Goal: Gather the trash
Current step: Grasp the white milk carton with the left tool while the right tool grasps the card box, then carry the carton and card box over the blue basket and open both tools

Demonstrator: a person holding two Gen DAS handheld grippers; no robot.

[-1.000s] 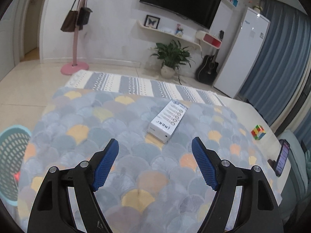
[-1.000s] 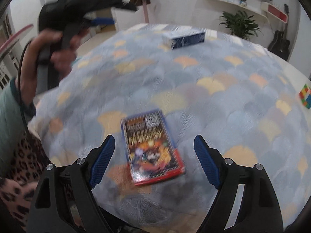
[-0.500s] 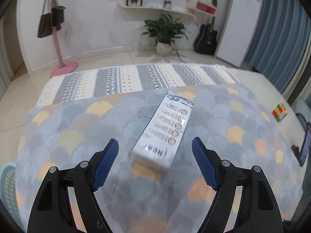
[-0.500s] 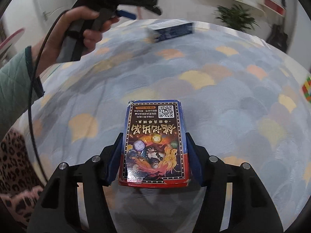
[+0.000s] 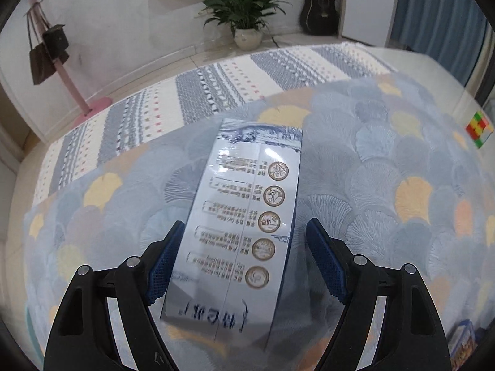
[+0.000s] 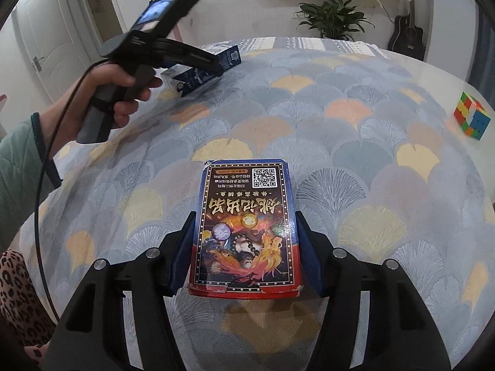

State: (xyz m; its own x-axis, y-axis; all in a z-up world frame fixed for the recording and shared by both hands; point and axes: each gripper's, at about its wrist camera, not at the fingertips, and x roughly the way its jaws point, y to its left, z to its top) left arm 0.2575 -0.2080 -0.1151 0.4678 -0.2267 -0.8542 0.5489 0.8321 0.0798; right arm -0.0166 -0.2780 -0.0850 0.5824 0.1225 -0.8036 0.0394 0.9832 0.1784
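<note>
A long white and blue carton (image 5: 247, 201) lies on the table's fan-patterned cloth (image 5: 386, 185). My left gripper (image 5: 246, 224) is open and straddles the carton's near end; its left pad (image 5: 164, 266) is close to the edge, and a gap shows at the right pad. From the right wrist view, the left gripper (image 6: 213, 65) is tilted down over that carton (image 6: 185, 80), held by a person's hand (image 6: 123, 92). My right gripper (image 6: 246, 216) is shut on a flat red and blue printed box (image 6: 244, 191), with both pads pressing its long sides.
A colour puzzle cube (image 6: 471, 119) sits near the table's right edge (image 5: 479, 128). Beyond the table lie a striped rug (image 5: 216, 92), a pink coat stand (image 5: 71, 83) with bags, a potted plant (image 5: 244, 15) and a guitar (image 5: 320, 9).
The left gripper has swung over to the white and blue carton and come down around it. The right gripper has closed on the printed box and moved a little with it.
</note>
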